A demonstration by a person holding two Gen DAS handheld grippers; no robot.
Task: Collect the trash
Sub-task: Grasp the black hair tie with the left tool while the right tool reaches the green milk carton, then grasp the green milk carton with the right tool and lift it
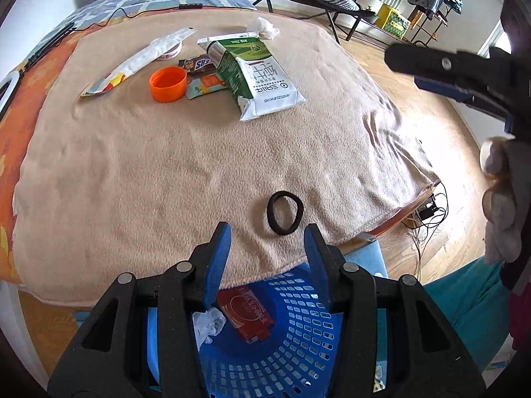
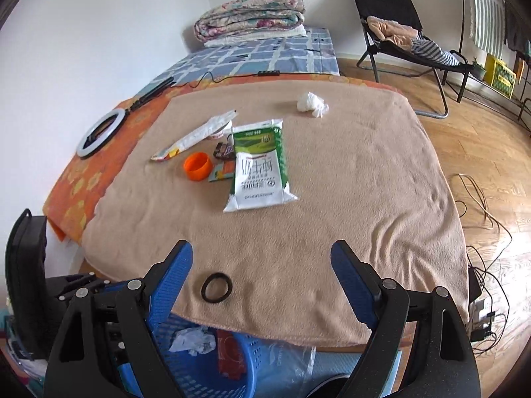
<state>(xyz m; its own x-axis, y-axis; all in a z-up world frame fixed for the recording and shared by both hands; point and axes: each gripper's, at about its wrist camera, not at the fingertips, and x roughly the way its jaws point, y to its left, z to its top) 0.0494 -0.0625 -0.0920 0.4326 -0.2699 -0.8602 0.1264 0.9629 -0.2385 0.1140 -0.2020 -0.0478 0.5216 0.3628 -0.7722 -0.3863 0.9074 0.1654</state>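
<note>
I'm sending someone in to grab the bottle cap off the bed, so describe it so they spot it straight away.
Look at the beige blanket spread over the bed. Toward its far side lies a cluster of litter around a green and white milk carton. The cap sits just left of that carton: a round, bright orange plastic lid lying open side up, the only orange piece among the wrappers.
</note>
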